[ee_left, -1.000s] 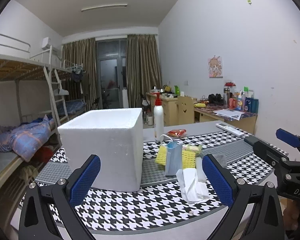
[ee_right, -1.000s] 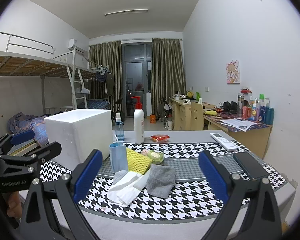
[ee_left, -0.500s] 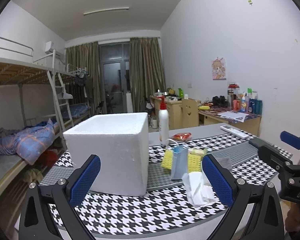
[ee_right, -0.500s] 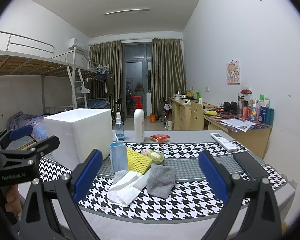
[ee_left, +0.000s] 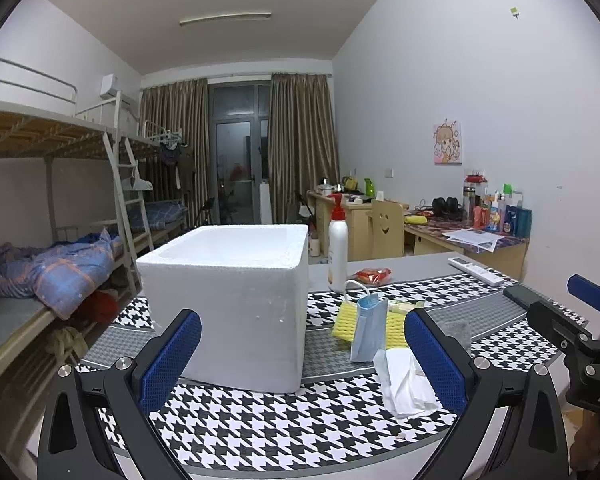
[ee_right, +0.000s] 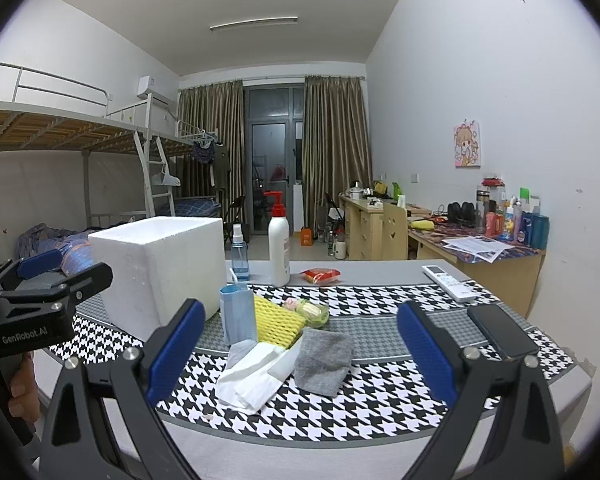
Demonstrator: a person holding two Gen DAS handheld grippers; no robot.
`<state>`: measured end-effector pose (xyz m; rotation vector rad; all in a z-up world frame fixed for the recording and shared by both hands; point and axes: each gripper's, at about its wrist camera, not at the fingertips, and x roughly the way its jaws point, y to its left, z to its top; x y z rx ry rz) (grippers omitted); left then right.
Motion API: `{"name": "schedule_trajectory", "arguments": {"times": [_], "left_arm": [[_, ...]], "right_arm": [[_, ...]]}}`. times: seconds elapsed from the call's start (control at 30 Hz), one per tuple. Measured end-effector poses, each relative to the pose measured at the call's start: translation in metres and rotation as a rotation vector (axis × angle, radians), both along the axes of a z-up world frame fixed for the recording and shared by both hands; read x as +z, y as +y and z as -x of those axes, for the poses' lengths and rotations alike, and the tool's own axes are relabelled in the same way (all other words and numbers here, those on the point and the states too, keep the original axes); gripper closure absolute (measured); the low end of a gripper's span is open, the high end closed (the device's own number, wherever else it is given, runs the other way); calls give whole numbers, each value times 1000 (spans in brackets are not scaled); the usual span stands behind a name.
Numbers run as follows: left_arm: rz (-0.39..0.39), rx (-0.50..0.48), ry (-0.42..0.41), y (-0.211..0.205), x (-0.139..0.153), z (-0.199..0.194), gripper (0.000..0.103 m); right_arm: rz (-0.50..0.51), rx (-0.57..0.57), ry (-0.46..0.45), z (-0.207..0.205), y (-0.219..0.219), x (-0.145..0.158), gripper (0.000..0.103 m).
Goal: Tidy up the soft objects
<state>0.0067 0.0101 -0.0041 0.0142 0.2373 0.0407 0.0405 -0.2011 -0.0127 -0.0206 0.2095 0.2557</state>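
Note:
A white foam box [ee_left: 236, 300] [ee_right: 160, 268] stands open-topped on the houndstooth mat. To its right lie a blue face mask [ee_left: 369, 330] [ee_right: 238, 314], a yellow foam net [ee_left: 394, 322] [ee_right: 278, 320], white tissues [ee_left: 406, 384] [ee_right: 252, 376] and a grey cloth [ee_right: 324, 360] [ee_left: 454, 332]. My left gripper [ee_left: 302, 358] hangs open in front of the box, holding nothing. My right gripper [ee_right: 300, 346] is open too, just short of the tissues and cloth. Each gripper shows at the edge of the other's view.
A lotion pump bottle [ee_right: 279, 246] [ee_left: 337, 250], a blue spray bottle [ee_right: 239, 254], a red snack packet [ee_right: 320, 275], a remote [ee_right: 448, 282] and a black phone [ee_right: 502, 330] share the table. Small wrapped items [ee_right: 310, 310] sit behind the net. Bunk beds stand left, desks right.
The left gripper has shifted left and slightly back, so the box sits more central in its view. The right gripper has barely moved. Nothing on the table has been touched.

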Motion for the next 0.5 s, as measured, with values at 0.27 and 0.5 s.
{"name": "schedule_trajectory", "arguments": {"times": [0.27, 0.5], "left_arm": [[6, -13, 10, -1, -2, -6, 1], [2, -28, 33, -2, -6, -14, 1]], "right_arm": [[5, -2, 16, -7, 2, -4, 4], [3, -1, 32, -15, 2, -6, 4]]}}
